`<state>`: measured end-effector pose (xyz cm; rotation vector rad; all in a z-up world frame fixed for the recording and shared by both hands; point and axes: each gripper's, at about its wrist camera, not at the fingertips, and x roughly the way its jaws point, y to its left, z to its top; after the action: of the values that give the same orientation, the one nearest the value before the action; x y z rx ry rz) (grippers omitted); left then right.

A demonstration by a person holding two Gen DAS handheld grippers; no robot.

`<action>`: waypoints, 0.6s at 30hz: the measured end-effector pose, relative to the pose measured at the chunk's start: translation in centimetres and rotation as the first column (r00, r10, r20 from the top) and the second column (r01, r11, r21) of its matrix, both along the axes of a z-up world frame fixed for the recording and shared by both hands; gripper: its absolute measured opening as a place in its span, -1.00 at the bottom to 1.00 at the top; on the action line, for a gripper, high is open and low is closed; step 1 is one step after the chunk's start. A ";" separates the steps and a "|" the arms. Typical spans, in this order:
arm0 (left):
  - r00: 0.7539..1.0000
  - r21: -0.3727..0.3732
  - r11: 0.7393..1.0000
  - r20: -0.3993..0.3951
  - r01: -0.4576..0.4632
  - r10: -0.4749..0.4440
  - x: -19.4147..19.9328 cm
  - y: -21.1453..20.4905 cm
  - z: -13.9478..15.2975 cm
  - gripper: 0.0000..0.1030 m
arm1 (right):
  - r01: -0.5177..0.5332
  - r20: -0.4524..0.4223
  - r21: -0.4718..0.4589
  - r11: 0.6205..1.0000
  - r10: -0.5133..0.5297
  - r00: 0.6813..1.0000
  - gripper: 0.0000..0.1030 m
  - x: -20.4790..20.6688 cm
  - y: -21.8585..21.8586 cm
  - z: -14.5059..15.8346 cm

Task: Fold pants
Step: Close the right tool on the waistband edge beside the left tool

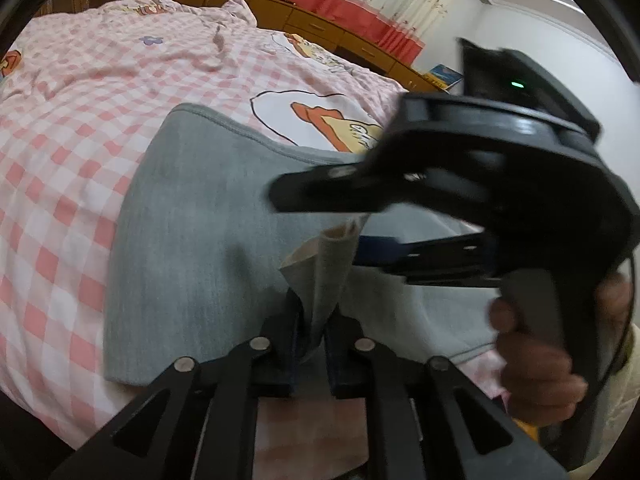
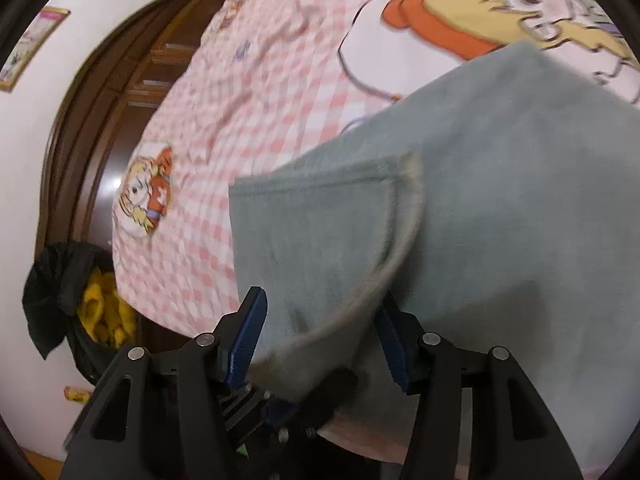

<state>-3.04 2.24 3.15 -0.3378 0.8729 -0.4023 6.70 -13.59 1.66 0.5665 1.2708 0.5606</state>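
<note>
Meanwhile, on a bed (image 1: 60, 184) dressed in pink-and-white check, I work at folding grey pants (image 1: 192, 232), which fill the lower centre of the left wrist frame and the right half of the right wrist frame. My left gripper (image 1: 310, 316), bottom centre of its frame, has its jaws pressed together on a raised tuck of the grey cloth. My right gripper (image 2: 320, 328), bottom centre of its own frame, has jaws spread, with a curved hem edge of the pants lying between them but not yet clamped; in the left wrist frame it fills the right side, held in my right hand (image 1: 536, 360). A black bag (image 2: 56, 292) holding something yellow sits at lower left of the right wrist frame. By my reading, the fold is at the pick-up stage. Next calls for closing the right jaws on that hem, then lifting both points together and carrying the cloth over itself.
</note>
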 end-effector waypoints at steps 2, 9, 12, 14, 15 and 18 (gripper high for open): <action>1.000 -0.004 1.000 -0.011 0.009 -0.009 -0.2 0.2 -0.1 -0.74 | 0.001 0.002 -0.041 0.999 -0.001 1.000 0.07 0.1 0.7 -0.3; 1.000 0.000 1.000 0.006 0.004 -0.004 -1.6 2.2 1.1 -0.44 | -0.001 0.036 -0.099 0.995 0.004 0.999 -0.83 -0.1 0.0 0.1; 0.998 0.047 0.998 0.049 -0.042 0.040 -2.4 3.9 2.1 -0.44 | 0.008 0.074 -0.072 0.997 -0.002 0.997 -0.87 -0.6 -0.5 1.5; 0.996 0.066 0.995 0.063 -0.069 0.065 -2.9 4.8 2.5 -0.40 | -0.007 0.099 -0.059 0.998 0.013 0.995 -0.89 -0.8 -0.3 2.9; 0.994 0.072 0.994 0.074 -0.082 0.077 -3.3 5.3 2.7 -0.36 | -0.017 0.099 -0.042 0.999 0.022 0.995 -0.89 -0.8 -0.2 3.5; 0.992 0.105 0.990 0.093 -0.097 0.087 -4.6 6.3 3.0 -0.28 | -0.057 0.089 0.045 0.997 0.053 0.995 -0.89 -0.9 0.8 5.5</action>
<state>-7.66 8.52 6.16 -0.2564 0.7860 -0.2805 5.78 -12.77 7.21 0.5417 1.1949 0.6559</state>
